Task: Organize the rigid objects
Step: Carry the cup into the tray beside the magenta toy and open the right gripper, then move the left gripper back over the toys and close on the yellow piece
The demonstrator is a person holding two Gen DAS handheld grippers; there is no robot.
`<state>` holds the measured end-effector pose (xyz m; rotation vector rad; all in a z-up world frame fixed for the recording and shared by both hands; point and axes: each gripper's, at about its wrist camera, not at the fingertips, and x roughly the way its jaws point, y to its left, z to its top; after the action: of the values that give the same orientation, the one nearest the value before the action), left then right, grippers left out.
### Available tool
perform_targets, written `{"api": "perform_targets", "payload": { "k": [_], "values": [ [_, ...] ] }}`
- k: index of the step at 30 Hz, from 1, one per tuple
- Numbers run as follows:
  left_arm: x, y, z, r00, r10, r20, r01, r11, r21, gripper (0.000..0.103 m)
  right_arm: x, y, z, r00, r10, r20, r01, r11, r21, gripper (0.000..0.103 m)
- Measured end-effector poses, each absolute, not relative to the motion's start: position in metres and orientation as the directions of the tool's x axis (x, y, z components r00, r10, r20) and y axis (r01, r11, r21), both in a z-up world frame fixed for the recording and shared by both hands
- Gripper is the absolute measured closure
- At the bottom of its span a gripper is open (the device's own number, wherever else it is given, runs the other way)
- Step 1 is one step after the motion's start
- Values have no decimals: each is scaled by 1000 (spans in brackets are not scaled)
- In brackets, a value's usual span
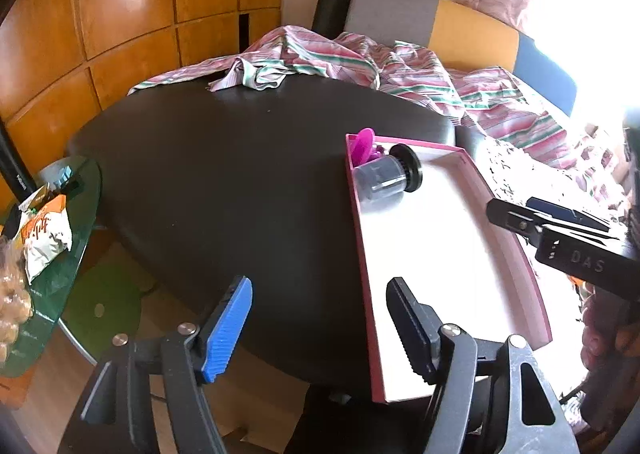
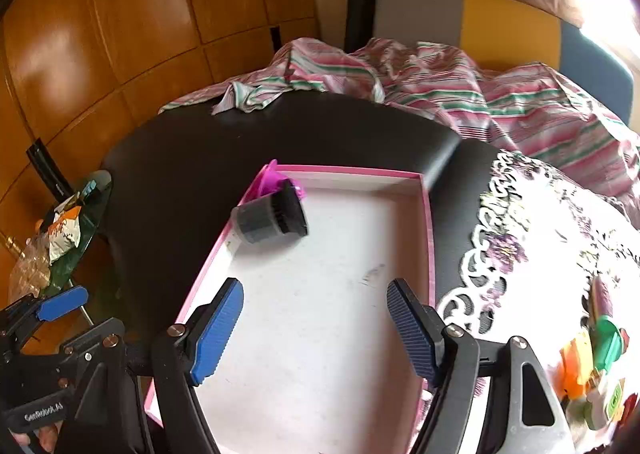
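Observation:
A shallow pink-rimmed tray (image 1: 356,214) with a white floor lies on a black table (image 1: 224,182). In its far left corner lies a grey jar with a black lid (image 1: 390,178) on its side, next to a magenta plastic piece (image 1: 362,144). My left gripper (image 1: 320,326) is open and empty over the tray's near left rim. My right gripper (image 2: 316,330) is open and empty above the tray floor (image 2: 320,314); the jar (image 2: 270,216) and magenta piece (image 2: 268,182) lie beyond it. The right gripper also shows in the left wrist view (image 1: 560,230).
Several small colourful toys (image 2: 596,370) lie on a white lace cloth (image 2: 532,254) right of the tray. A striped cloth (image 1: 360,66) is heaped at the table's far side. A glass side table (image 1: 60,246) with snack bags stands at the left. Wooden panels stand behind.

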<state>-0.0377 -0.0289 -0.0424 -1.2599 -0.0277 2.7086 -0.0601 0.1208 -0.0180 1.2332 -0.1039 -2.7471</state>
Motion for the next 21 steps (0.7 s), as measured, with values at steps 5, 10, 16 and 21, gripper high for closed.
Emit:
{"api": "perform_targets", "payload": {
  "k": [5,10,16,21],
  "values": [
    [-34,-20,-39,-641,149,-753,-163,-985,-56,33,-44,151,-9,-679,-111,-726,36,-992,118,27],
    [-35,-7,-33,-643,165,-748,-203,-978,-41,32,-24,191,-1,-694,-48,-718,-30,-995,96,27],
    [-34,14,-30,-634,193,-749,-259,-965,-30,32,3,258,7,-693,70,-717,-163,-985,61,27],
    [-34,35,-29,-623,217,-752,-313,-950,-15,32,26,320,8,-674,188,-715,-304,-952,36,27]
  ]
}}
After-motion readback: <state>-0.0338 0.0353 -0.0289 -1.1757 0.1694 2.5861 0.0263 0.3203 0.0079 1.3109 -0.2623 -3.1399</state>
